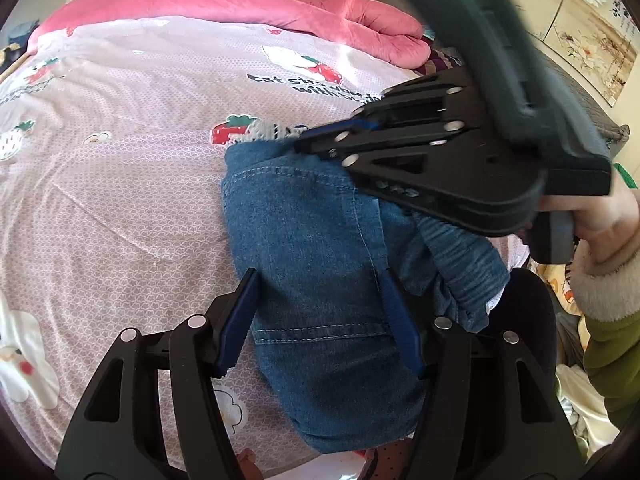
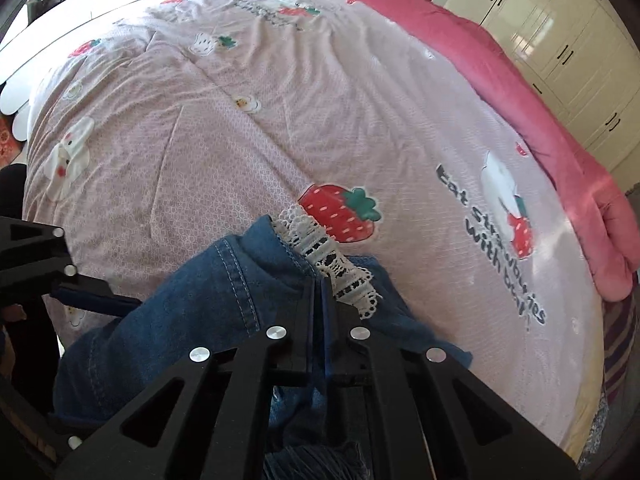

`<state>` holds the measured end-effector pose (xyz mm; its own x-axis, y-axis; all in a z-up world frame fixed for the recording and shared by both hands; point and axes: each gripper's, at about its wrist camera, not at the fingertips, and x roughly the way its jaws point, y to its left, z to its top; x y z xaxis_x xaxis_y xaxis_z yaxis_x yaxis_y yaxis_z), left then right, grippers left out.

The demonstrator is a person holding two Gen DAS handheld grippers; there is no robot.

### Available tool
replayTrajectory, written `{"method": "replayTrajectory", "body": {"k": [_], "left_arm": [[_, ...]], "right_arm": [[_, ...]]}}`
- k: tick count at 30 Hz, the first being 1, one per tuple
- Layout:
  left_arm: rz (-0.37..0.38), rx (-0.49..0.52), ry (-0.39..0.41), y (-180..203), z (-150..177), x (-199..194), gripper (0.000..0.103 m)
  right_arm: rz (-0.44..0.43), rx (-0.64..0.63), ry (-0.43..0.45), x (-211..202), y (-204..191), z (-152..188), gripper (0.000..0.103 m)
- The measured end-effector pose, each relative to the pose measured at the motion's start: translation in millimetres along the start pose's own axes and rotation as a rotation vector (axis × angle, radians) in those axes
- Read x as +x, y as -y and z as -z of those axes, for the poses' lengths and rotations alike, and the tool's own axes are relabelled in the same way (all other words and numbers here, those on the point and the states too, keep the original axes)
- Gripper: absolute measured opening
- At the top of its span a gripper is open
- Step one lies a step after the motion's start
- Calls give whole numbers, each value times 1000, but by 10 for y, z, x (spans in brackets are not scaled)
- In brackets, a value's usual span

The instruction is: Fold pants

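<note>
Blue denim pants (image 1: 312,264) with a white lace hem (image 2: 328,256) lie folded in a short stack on the pink bed sheet (image 1: 120,184). My left gripper (image 1: 320,320) is open, its blue-padded fingers (image 1: 240,316) straddling the near part of the stack. My right gripper (image 2: 320,304) is shut on the pants at the lace-trimmed end; in the left wrist view it (image 1: 304,144) reaches in from the right onto the far end of the stack. The elastic waistband (image 1: 460,256) bunches at the right.
A rolled pink quilt (image 1: 248,8) runs along the far side of the bed. Cream wardrobes (image 2: 560,40) stand behind it. The bed edge lies near the bottom of the left wrist view. A hand in a green sleeve (image 1: 608,344) holds the right gripper.
</note>
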<state>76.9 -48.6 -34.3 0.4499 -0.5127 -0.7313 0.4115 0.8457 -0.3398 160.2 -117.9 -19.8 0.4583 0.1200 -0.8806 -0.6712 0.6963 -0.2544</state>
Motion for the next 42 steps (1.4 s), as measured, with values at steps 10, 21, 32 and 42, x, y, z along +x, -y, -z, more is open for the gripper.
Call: {"method": "replayTrajectory", "body": {"k": [10,21,32,42], "left_arm": [[3,-9,1,1,31,0,55],[2,-5,-6,-18,23,19,59],[-7,2,-13,14,23,68,61],[-17,-24,11,-16,-16,-25,75]], "right_arm": [[-6,88,33,51,93,61,3],[-133,154,106,-479,134,255,15],[-108,199,7,-162,139,514,47],[-178,476,237,-924,487,1039,80]]}}
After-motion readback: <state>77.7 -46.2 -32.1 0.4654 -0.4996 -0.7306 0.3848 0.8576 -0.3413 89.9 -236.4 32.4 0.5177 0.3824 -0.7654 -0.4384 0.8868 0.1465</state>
